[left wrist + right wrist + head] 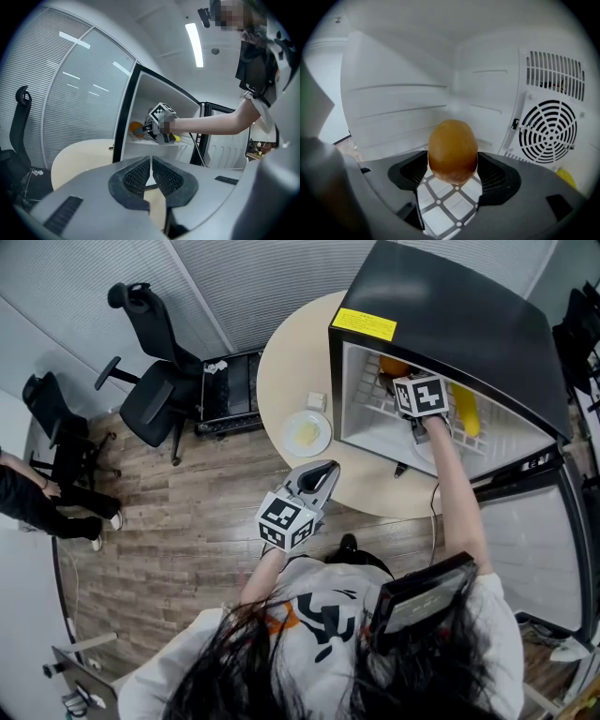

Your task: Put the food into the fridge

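Wood-look floor [178,521] runs under a round pale bench [286,362] in the head view, with black office chairs [155,399] off to the left. A small fridge [450,306] with a black top stands on the bench, its door [534,531] swung open to the right. Just left of the fridge lies a white plate [287,430] with something pale on it. The right tongs [401,382] reach into the fridge's upper part, and an orange-brown oval food [394,365] shows at their tip. A yellow item [466,411] lies to their right on the same level. The left tongs [322,472] hang over the near edge of the bench, well apart from the fridge.

From the left gripper view, the left tongs are pressed together with nothing between them. They point toward the open fridge, where the right tongs and oval food show inside, above the bench. A striplight [194,44] glows on the ceiling.

From the right gripper view, the right tongs are clamped on the oval food, one pad on each side. It is upright above a white wire shelf [450,201]. Whether it touches the shelf cannot be told. A round fan grille [548,131] sits in the back wall at right, and the yellow item peeks in at lower right.
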